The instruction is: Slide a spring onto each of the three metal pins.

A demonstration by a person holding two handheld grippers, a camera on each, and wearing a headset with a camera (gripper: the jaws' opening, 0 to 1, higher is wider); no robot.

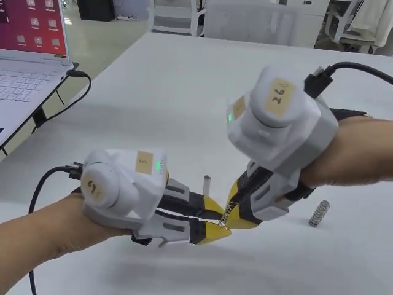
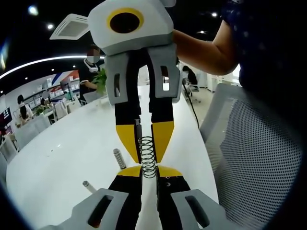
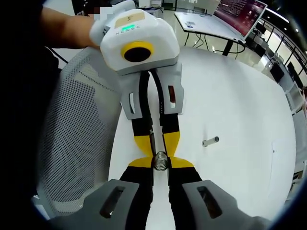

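Observation:
My two grippers meet tip to tip low over the white table [image 1: 159, 104]. The right gripper [image 1: 232, 214] [image 3: 160, 164] is shut on a small steel spring [image 1: 228, 212] [image 2: 147, 155] [image 3: 160, 161]. The left gripper [image 1: 216, 222] [image 2: 149, 173] is shut on what looks like a thin metal pin [image 2: 138, 130], which runs up through the spring in the left gripper view. Just behind the tips, a second metal pin [image 1: 207, 182] [image 3: 210, 141] [image 2: 88, 186] stands on the table. A loose spring [image 1: 319, 213] [image 2: 118, 158] lies to the right of the right gripper.
An open laptop [image 1: 31, 43] sits at the table's left edge, with a black cable [image 1: 61, 101] trailing from it. A grey mesh chair [image 2: 259, 153] [image 3: 76, 120] is close behind me. More chairs stand beyond the table's far end.

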